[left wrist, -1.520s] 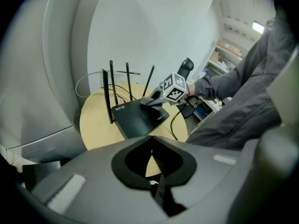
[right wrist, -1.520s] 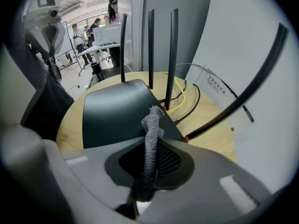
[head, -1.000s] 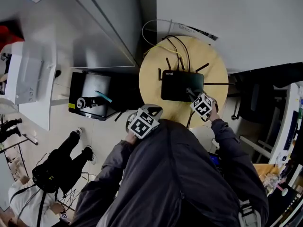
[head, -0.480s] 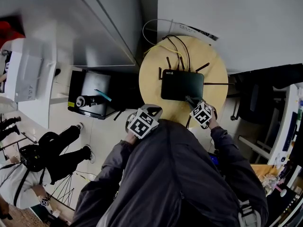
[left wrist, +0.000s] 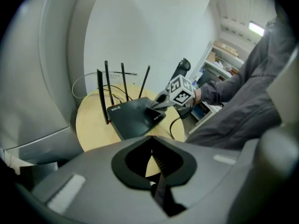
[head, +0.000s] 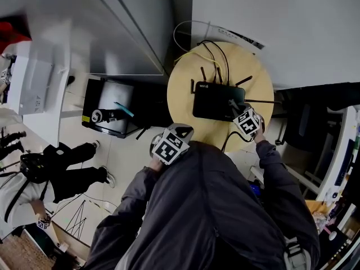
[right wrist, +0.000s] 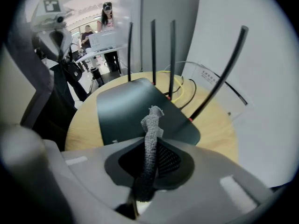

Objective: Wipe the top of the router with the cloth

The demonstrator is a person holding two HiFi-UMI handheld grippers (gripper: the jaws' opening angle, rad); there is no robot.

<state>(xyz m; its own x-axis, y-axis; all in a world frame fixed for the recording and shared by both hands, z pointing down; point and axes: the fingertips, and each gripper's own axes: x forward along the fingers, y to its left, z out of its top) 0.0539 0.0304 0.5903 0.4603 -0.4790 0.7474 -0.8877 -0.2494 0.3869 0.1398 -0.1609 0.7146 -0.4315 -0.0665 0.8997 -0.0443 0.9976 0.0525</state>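
Observation:
A black router [head: 216, 100] with several upright antennas lies on a round wooden table [head: 191, 114]. My right gripper [head: 235, 107] reaches over the router's right end, shut on a grey knitted cloth [right wrist: 150, 127]. In the right gripper view the cloth sticks out past the jaws, just above the router's top [right wrist: 135, 108]. The left gripper view shows that cloth end [left wrist: 155, 105] resting at the router's [left wrist: 133, 119] near right corner. My left gripper [left wrist: 155, 174] is held back off the table's near edge, its jaws together with nothing in them; its marker cube [head: 170, 145] shows below the table.
Yellow and black cables [head: 209, 52] run from the router's back toward the white wall. Another black cable [head: 226, 143] drops off the table's front. A black case [head: 109, 112] sits on the floor to the left, and a person [head: 53, 170] stands farther left by a white desk [head: 34, 89].
My right gripper drew back toward me with the cloth, then moved away again and rightward onto the router's right end. The left gripper stayed put. The person at left shifted.

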